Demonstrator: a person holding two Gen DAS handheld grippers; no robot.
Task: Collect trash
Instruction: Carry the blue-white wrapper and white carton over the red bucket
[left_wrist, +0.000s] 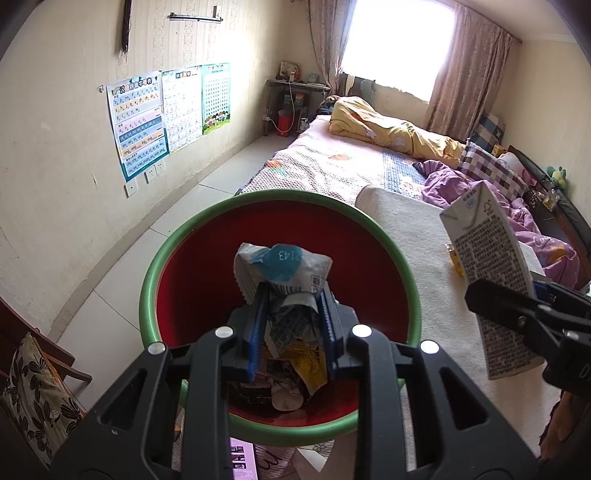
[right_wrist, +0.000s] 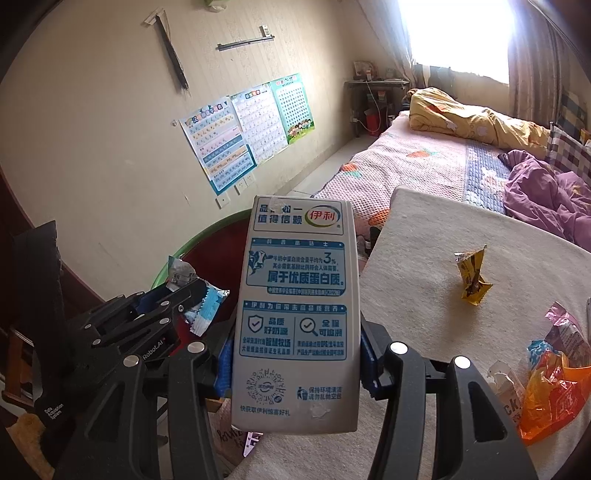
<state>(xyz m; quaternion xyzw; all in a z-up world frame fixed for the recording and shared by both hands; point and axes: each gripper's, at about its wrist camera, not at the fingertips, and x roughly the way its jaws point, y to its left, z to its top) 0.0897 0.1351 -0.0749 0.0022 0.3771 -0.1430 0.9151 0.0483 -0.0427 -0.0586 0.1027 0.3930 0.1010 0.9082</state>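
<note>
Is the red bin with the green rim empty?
No, crumpled wrappers already lie at the bottom of the bin.

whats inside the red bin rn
Some trash already lies in the red bin: a yellow wrapper and crumpled packets. The left gripper and its held wrapper hide the rest.

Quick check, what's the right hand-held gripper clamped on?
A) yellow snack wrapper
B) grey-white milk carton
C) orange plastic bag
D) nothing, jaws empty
B: in the right wrist view the right hand-held gripper has its blue pads pressed on both sides of the milk carton, while the yellow wrapper and orange bag lie loose on the cream-covered surface.
</note>
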